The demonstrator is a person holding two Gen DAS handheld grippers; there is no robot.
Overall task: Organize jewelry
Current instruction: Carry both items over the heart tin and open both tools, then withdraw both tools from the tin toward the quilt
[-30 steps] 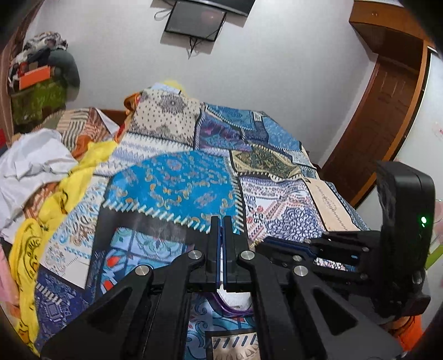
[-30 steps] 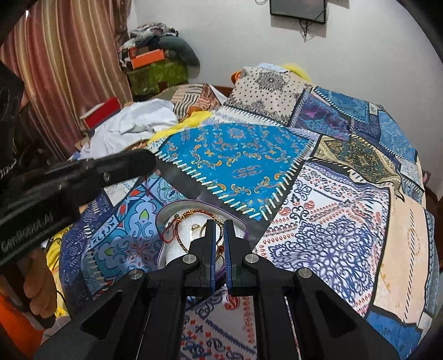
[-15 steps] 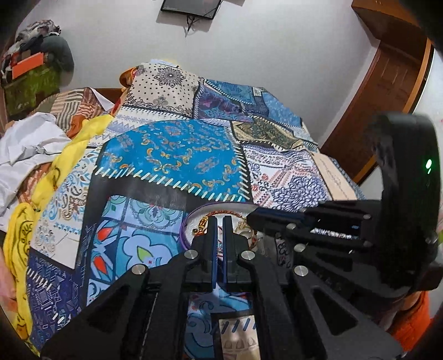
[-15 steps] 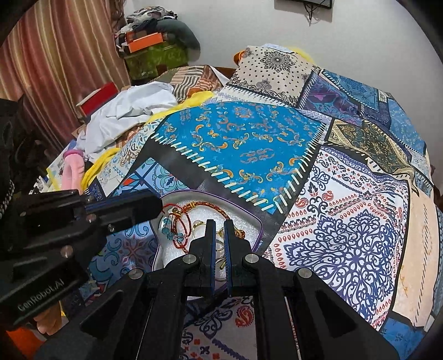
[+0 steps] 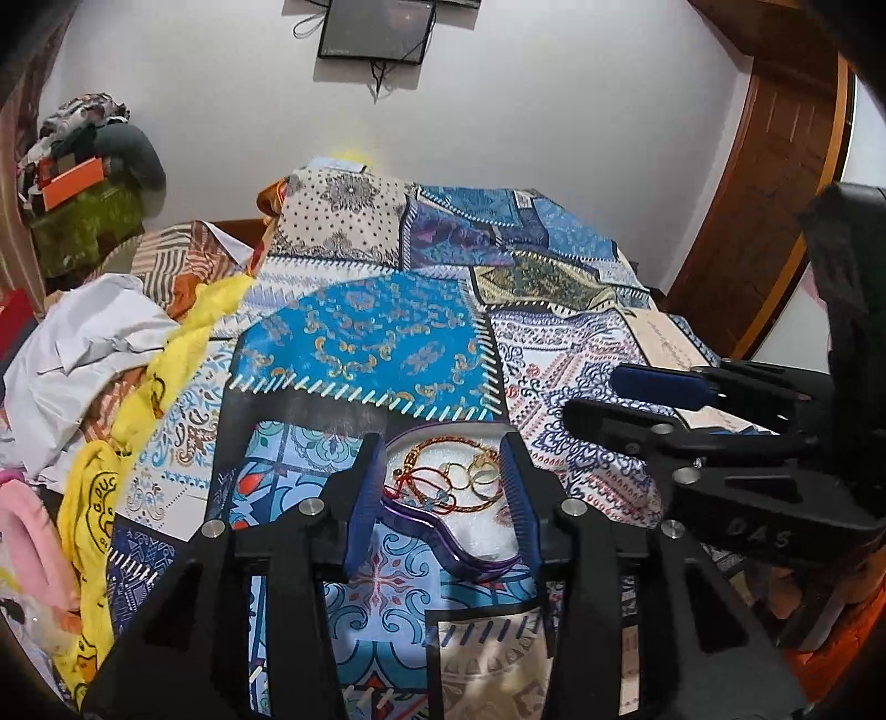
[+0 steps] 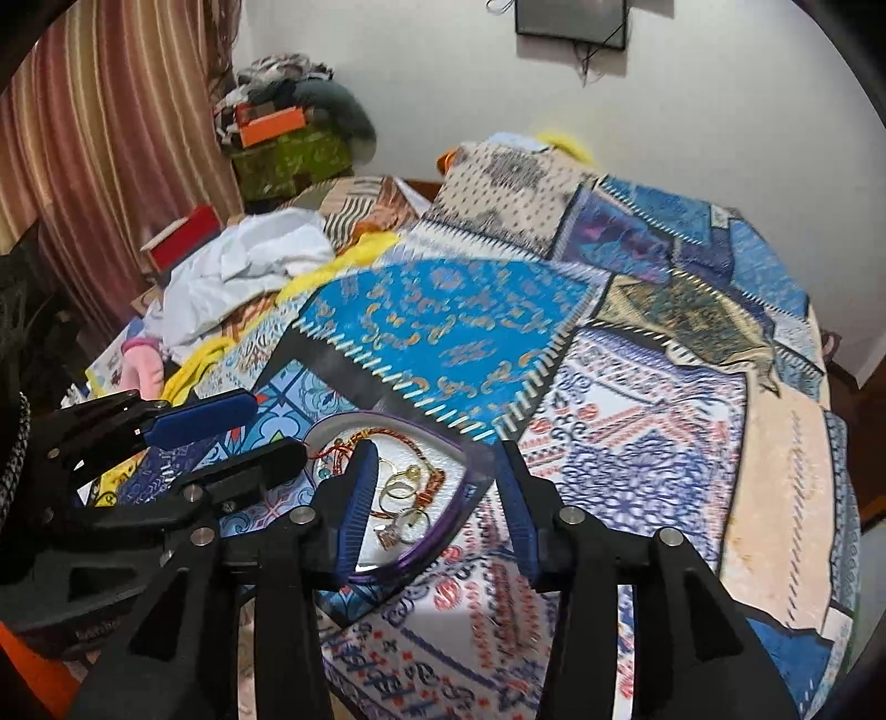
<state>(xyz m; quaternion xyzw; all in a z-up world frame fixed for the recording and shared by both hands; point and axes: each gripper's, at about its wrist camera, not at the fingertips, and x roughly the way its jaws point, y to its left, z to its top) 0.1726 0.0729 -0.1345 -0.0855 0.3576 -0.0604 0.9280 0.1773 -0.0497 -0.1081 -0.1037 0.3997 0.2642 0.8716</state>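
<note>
A white heart-shaped tray with a purple rim [image 5: 443,540] lies on the patchwork bedspread; it also shows in the right wrist view [image 6: 426,548]. It holds a tangle of jewelry [image 5: 448,476]: a red and gold cord bracelet, gold rings and hoops [image 6: 407,493]. My left gripper [image 5: 440,493] is open and empty, its fingers straddling the tray just above it. My right gripper [image 6: 437,498] is open and empty over the tray's right edge. Each gripper shows in the other's view, the right one [image 5: 664,399] and the left one [image 6: 221,437].
The patchwork bedspread [image 5: 365,343] covers the bed. White, yellow and pink clothes [image 5: 99,354] are piled along its left side. A wooden door [image 5: 764,183] stands at the right, striped curtains [image 6: 111,166] at the left, a wall screen [image 5: 376,27] behind.
Both grippers have opened from shut. Both have moved in closer over the tray, which now sits between their fingers.
</note>
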